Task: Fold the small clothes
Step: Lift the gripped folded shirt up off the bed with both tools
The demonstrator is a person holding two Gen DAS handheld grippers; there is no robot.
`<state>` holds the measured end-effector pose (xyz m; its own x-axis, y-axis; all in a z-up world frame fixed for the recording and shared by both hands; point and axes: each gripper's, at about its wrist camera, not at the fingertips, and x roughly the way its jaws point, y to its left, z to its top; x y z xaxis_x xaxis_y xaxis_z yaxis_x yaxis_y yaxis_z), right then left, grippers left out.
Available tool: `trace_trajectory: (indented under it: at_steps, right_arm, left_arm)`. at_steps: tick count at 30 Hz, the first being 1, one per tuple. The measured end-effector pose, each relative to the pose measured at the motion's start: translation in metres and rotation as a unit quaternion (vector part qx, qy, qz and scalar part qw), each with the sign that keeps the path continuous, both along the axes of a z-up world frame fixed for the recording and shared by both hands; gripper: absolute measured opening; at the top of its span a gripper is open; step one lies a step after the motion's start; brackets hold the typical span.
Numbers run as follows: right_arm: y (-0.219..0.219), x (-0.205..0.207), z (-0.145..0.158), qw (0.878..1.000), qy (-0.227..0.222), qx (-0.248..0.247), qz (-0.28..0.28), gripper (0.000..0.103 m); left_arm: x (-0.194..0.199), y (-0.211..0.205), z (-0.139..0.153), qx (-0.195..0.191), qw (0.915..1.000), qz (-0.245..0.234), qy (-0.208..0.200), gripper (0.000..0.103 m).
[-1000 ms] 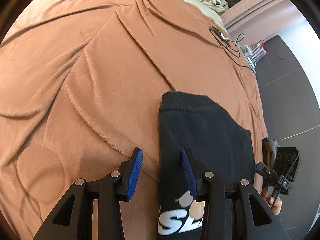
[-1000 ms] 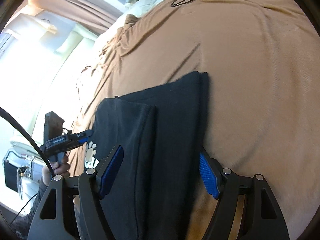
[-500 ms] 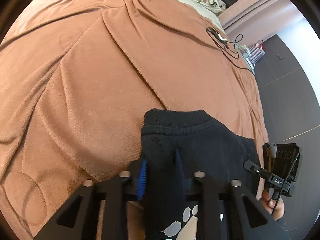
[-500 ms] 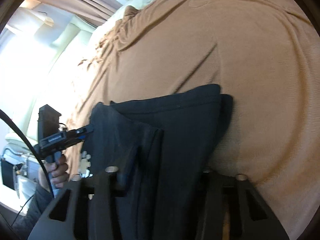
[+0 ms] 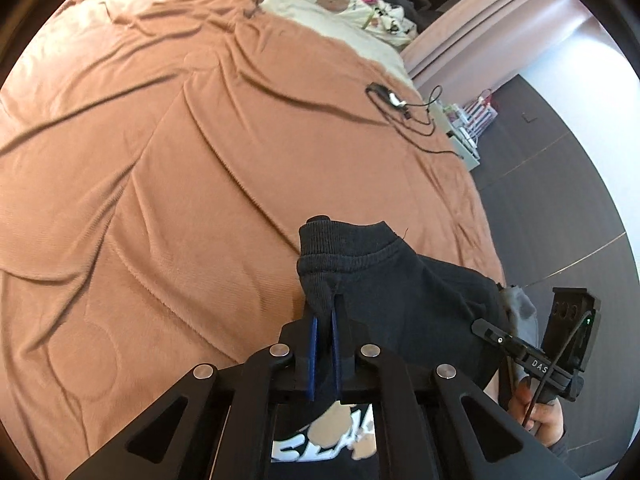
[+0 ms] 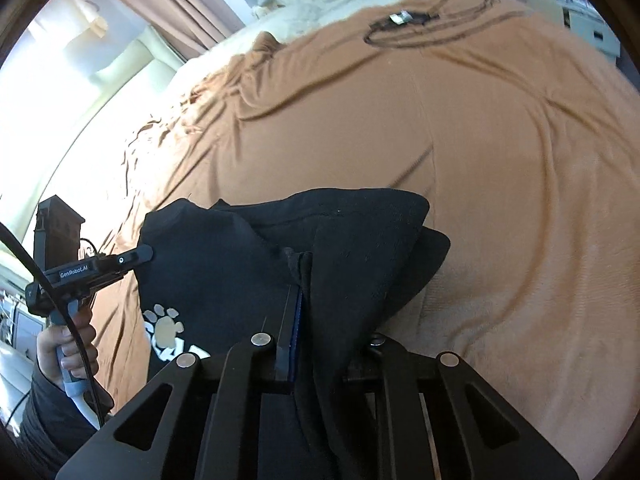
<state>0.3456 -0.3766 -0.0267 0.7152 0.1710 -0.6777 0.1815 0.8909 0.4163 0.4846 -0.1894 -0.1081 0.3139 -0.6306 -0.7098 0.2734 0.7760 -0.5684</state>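
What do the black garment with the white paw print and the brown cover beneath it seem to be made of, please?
The black garment with the white paw print looks like matte knitted cotton jersey: its band is ribbed and it drapes softly. The brown cover looks like plush fleece or velour: a short nap with faint sheen along its creases. Neither fibre is certain.

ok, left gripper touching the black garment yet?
Touching. Left wrist view: the left gripper has its blue fingers pinched on a bunched fold of the black garment.
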Motion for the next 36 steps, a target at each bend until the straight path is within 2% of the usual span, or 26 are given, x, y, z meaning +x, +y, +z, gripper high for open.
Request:
trace_trajectory:
  at_steps: [9, 19, 28, 36]
  right_arm:
    - [0.032, -0.047, 0.035, 0.999, -0.042, -0.035, 0.002, 0.011]
    - [0.066, -0.127, 0.068, 0.994, -0.095, -0.061, 0.0, 0.01]
    - [0.102, -0.197, 0.098, 0.987, -0.136, -0.088, 0.002, 0.01]
    - [0.135, -0.248, 0.123, 0.976, -0.187, -0.104, 0.032, 0.01]
  left_arm:
    - [-0.037, 0.013, 0.046, -0.018, 0.9991, 0.003, -0.038, 0.006]
    - [-0.091, 0.032, 0.103, -0.037, 0.9959, 0.007, -0.082, 0.005]
    - [-0.152, 0.058, 0.159, -0.063, 0.9896, 0.017, -0.128, 0.005]
    - [-0.194, 0.082, 0.205, -0.057, 0.9839, 0.045, -0.164, 0.005]
